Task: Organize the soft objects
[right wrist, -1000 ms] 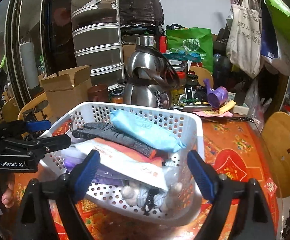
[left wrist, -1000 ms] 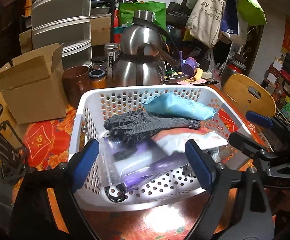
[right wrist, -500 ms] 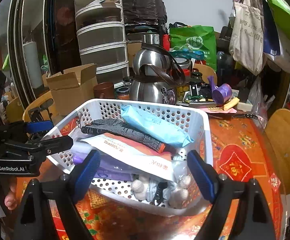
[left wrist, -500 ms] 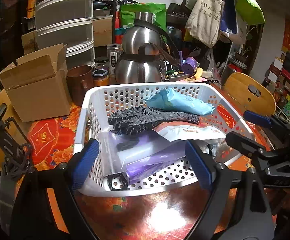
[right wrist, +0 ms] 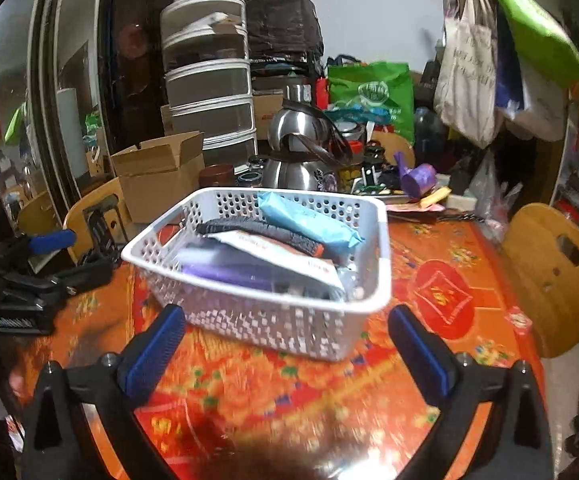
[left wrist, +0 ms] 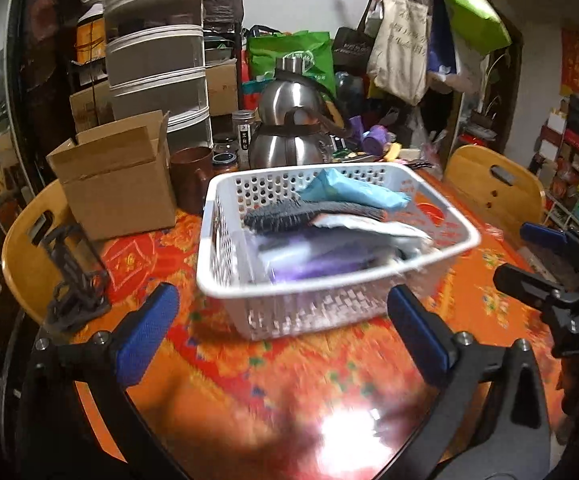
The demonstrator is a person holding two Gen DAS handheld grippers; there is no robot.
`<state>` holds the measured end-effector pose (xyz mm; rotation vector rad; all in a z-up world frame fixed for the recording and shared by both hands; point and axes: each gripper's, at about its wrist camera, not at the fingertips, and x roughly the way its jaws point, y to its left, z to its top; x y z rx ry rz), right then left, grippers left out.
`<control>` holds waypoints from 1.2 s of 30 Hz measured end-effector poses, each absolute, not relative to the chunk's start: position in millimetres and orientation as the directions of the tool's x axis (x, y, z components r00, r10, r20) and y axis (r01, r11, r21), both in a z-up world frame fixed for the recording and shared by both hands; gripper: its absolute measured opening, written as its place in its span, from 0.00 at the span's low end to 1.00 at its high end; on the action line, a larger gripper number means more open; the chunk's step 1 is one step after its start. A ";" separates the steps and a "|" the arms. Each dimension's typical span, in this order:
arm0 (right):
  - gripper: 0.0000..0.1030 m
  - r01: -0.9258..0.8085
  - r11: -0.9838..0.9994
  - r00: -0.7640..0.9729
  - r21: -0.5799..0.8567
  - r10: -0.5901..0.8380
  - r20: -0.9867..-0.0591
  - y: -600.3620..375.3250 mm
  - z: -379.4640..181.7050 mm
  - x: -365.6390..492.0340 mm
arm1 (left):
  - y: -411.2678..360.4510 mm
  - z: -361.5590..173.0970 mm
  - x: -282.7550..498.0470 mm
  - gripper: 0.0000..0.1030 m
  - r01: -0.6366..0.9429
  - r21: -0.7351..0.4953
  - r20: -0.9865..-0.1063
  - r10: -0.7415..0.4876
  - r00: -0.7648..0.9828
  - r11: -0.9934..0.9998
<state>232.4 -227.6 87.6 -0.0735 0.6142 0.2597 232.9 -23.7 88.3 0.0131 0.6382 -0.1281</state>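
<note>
Straight ahead of both grippers, past the fingertips and on the red-and-orange patterned tablecloth [left wrist: 469, 300], sits the white perforated basket [left wrist: 225, 216] holding the soft items. Nothing lies between either pair of jaws.

Left gripper [left wrist: 285, 332]: jaws opening, spread wide, empty; the basket's near wall is just beyond the tips, slightly right of centre. Right gripper [right wrist: 289, 344]: jaws opening, also wide and empty; the basket is centred to slightly left. Both tips stand about equally near, apart from the rim. The basket's long axis runs roughly left to right across the left wrist view and skews diagonally, a corner towards the camera, in the right wrist view.

Contents, stacked: a light blue soft pack [left wrist: 353, 192] at the far side, a dark knitted glove [left wrist: 289, 216] in front of it, a white-and-orange pouch [right wrist: 273, 248], then a purple item in a clear bag [right wrist: 225, 272] nearest the grippers. Their long axes lie roughly along the basket's length.

View differences: the right wrist view shows the pouch's orange print and small objects in the near right corner, too blurred to name; the left wrist view smears the near contents. Each view shows the other gripper at its edge: the right gripper to the right of the left one, the left gripper to the left. The left wrist view alone shows a black frame-like object [left wrist: 73, 272] near its left finger.

Judgement: any next pick means reaching forward and down over the near rim; the purple bagged item is closest.
</note>
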 end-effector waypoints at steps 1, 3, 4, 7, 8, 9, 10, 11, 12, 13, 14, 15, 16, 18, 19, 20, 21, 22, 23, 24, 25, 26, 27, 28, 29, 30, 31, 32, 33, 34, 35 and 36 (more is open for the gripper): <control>0.98 -0.250 0.968 0.790 -0.002 0.203 -0.578 -227.6 89.5 220.9 | -19.9 91.9 216.0 1.00 0.117 -0.041 -0.593 -0.119 0.796 0.992; 0.98 -0.200 0.980 0.790 0.008 0.166 -0.590 -229.0 92.6 197.0 | -14.1 98.3 186.6 1.00 0.098 -0.052 -0.588 -0.110 0.801 0.994; 0.98 -0.169 0.985 0.792 0.026 0.152 -0.591 -230.1 94.7 185.1 | -13.0 100.4 175.0 1.00 0.099 -0.057 -0.585 -0.114 0.803 0.993; 0.98 -0.148 0.983 0.807 0.106 0.182 -0.562 -230.5 103.6 143.7 | -9.9 110.0 130.4 1.00 0.122 -0.086 -0.565 -0.149 0.811 0.989; 0.98 -0.158 0.981 0.809 0.116 0.196 -0.555 -229.3 106.4 131.4 | -9.5 112.5 114.2 1.00 0.120 -0.094 -0.564 -0.152 0.812 0.988; 0.98 -0.164 0.979 0.812 0.118 0.202 -0.548 -226.2 109.6 119.7 | -10.3 113.9 103.0 1.00 0.119 -0.088 -0.566 -0.148 0.811 0.989; 0.98 -0.157 0.982 0.817 0.108 0.191 -0.544 -222.4 112.2 107.1 | -12.6 115.3 86.6 1.00 0.119 -0.073 -0.573 -0.139 0.808 0.990; 0.98 -0.142 0.987 0.820 0.077 0.160 -0.550 -216.6 113.9 95.1 | -13.3 116.0 76.2 1.00 0.119 -0.068 -0.574 -0.136 0.808 0.991; 0.98 -0.133 0.990 0.818 0.048 0.137 -0.559 -212.8 114.7 89.2 | -13.7 116.7 63.2 1.00 0.124 -0.066 -0.570 -0.140 0.809 0.990; 0.98 -0.121 0.993 0.813 -0.010 0.093 -0.575 -206.2 114.8 80.9 | -13.1 117.7 47.1 1.00 0.122 -0.070 -0.570 -0.140 0.810 0.990; 0.98 -0.115 0.992 0.807 -0.050 0.064 -0.587 -201.9 113.9 76.4 | -12.0 118.5 37.6 1.00 0.115 -0.075 -0.568 -0.137 0.811 0.991; 0.98 -0.120 0.989 0.804 -0.088 0.045 -0.594 -196.4 112.0 69.8 | -11.8 119.5 29.8 1.00 0.109 -0.075 -0.564 -0.132 0.815 0.991; 0.98 -0.122 0.988 0.810 -0.097 0.043 -0.585 -194.4 111.4 65.7 | -11.2 120.5 20.7 1.00 0.098 -0.068 -0.557 -0.119 0.822 0.993; 0.98 -0.105 0.990 0.814 -0.098 0.029 -0.580 -192.9 109.4 62.3 | -10.9 120.9 11.6 1.00 0.069 -0.057 -0.558 -0.089 0.825 0.996; 0.98 -0.105 0.991 0.810 -0.083 0.037 -0.585 -193.7 109.0 62.6 | -11.4 120.8 8.9 1.00 0.064 -0.054 -0.560 -0.084 0.824 0.996; 0.98 -0.117 0.991 0.805 -0.062 0.058 -0.590 -194.7 109.1 64.1 | -12.4 120.3 8.0 1.00 0.072 -0.054 -0.562 -0.090 0.822 0.996; 0.98 -0.120 0.992 0.803 -0.048 0.068 -0.592 -196.1 109.1 65.5 | -12.4 119.9 12.0 1.00 0.075 -0.057 -0.566 -0.095 0.819 0.996; 0.98 -0.117 0.993 0.802 -0.034 0.074 -0.593 -197.6 109.3 66.9 | -13.0 118.9 12.4 1.00 0.076 -0.062 -0.571 -0.098 0.815 0.995; 0.98 -0.117 0.993 0.800 -0.029 0.077 -0.594 -197.2 109.6 67.4 | -14.2 117.9 12.7 1.00 0.077 -0.062 -0.575 -0.098 0.812 0.995; 0.98 -0.119 0.993 0.799 -0.026 0.080 -0.595 -197.8 110.0 68.3 | -15.1 117.6 14.1 1.00 0.077 -0.061 -0.575 -0.099 0.812 0.995; 0.98 -0.117 0.993 0.800 -0.025 0.080 -0.594 -198.3 110.4 68.5 | -15.2 117.3 14.7 1.00 0.078 -0.064 -0.577 -0.101 0.811 0.995; 0.98 -0.114 0.993 0.801 -0.024 0.078 -0.594 -198.2 110.9 69.2 | -14.9 117.6 17.8 1.00 0.079 -0.067 -0.577 -0.103 0.810 0.995; 0.98 -0.113 0.993 0.802 -0.026 0.076 -0.592 -197.8 111.6 68.9 | -15.3 117.8 16.3 1.00 0.078 -0.068 -0.577 -0.103 0.810 0.995; 0.98 -0.113 0.993 0.803 -0.028 0.075 -0.591 -197.1 112.1 68.6 | -15.2 117.9 18.0 1.00 0.077 -0.068 -0.578 -0.102 0.810 0.995; 0.98 -0.113 0.993 0.805 -0.030 0.074 -0.589 -197.0 112.8 67.8 | -14.4 117.7 18.3 1.00 0.079 -0.068 -0.575 -0.104 0.812 0.995; 0.98 -0.113 0.993 0.807 -0.032 0.072 -0.587 -196.8 113.5 67.2 | -15.1 117.7 19.7 1.00 0.081 -0.068 -0.575 -0.105 0.811 0.994; 0.98 -0.111 0.993 0.809 -0.035 0.070 -0.583 -196.7 114.1 66.6 | -16.0 118.0 19.4 1.00 0.082 -0.068 -0.575 -0.106 0.811 0.994; 0.98 -0.109 0.993 0.810 -0.036 0.067 -0.583 -196.8 114.2 66.7 | -17.0 118.0 19.1 1.00 0.083 -0.066 -0.575 -0.106 0.811 0.994; 0.98 -0.109 0.993 0.811 -0.038 0.067 -0.582 -196.8 114.7 66.7 | -17.4 118.8 22.3 1.00 0.084 -0.065 -0.575 -0.106 0.811 0.994; 0.98 -0.109 0.993 0.811 -0.039 0.067 -0.581 -197.1 115.0 66.6 | -18.5 118.9 22.0 1.00 0.086 -0.065 -0.575 -0.107 0.811 0.994; 0.98 -0.107 0.993 0.811 -0.039 0.065 -0.582 -198.0 115.3 66.9 | -19.7 119.2 22.6 1.00 0.086 -0.064 -0.576 -0.107 0.810 0.994; 0.98 -0.107 0.994 0.811 -0.038 0.065 -0.581 -198.4 115.5 66.9 | -20.2 119.4 22.9 1.00 0.086 -0.063 -0.577 -0.106 0.810 0.994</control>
